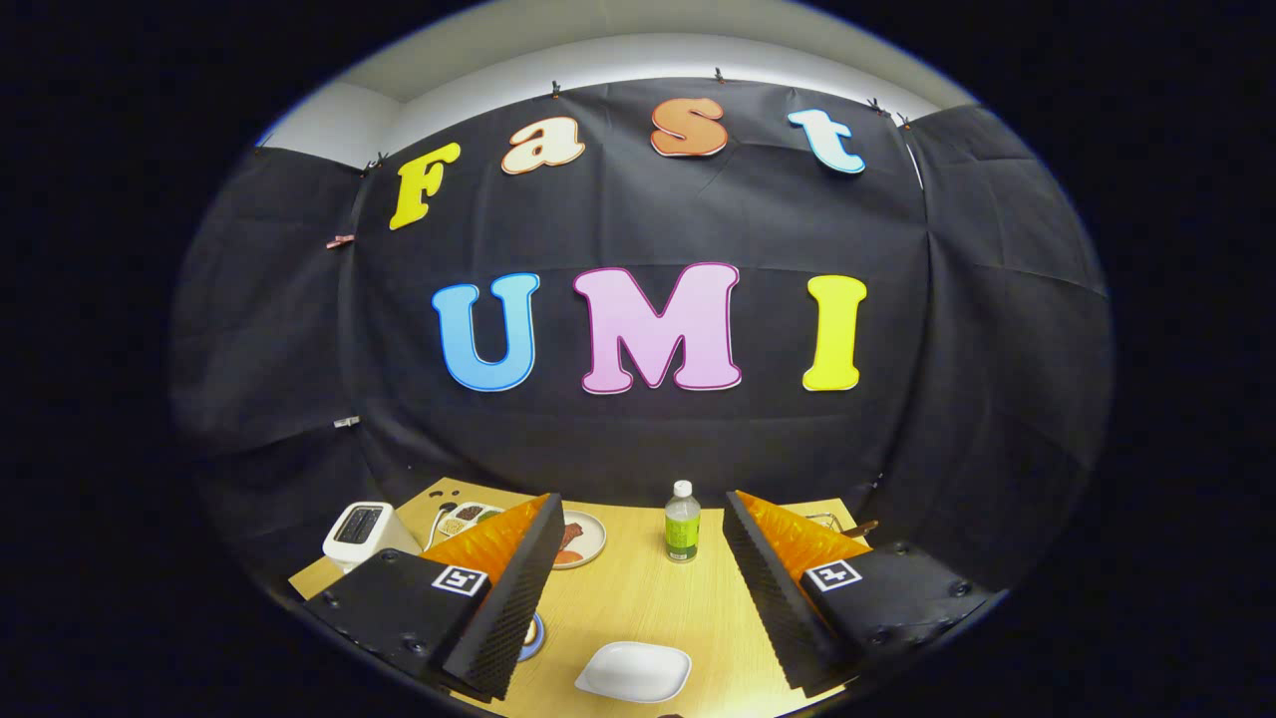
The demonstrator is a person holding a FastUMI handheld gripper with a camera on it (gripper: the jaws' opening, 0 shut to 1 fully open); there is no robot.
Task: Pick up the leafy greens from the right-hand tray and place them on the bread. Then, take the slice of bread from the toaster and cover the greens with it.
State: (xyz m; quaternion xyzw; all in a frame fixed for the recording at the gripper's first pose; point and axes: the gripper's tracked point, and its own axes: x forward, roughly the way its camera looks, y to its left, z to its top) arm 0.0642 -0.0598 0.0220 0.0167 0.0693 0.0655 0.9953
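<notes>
My gripper (641,497) hangs open above the wooden table (638,598), with nothing between its fingers. A white toaster (359,536) stands beyond the left finger, near the table's left corner; its slots look dark, and I cannot tell what is in them. A round plate (586,538) with some reddish-brown food lies just past the left finger's tip, half hidden by that finger. Behind the right finger, a thin edge of a tray (835,520) peeks out; what it holds is hidden.
A small green bottle with a white cap (682,524) stands upright at the back of the table, ahead of the gap between the fingers. A white shallow dish (635,670) lies close in between the fingers. A divided dish of grains (469,517) sits by the toaster.
</notes>
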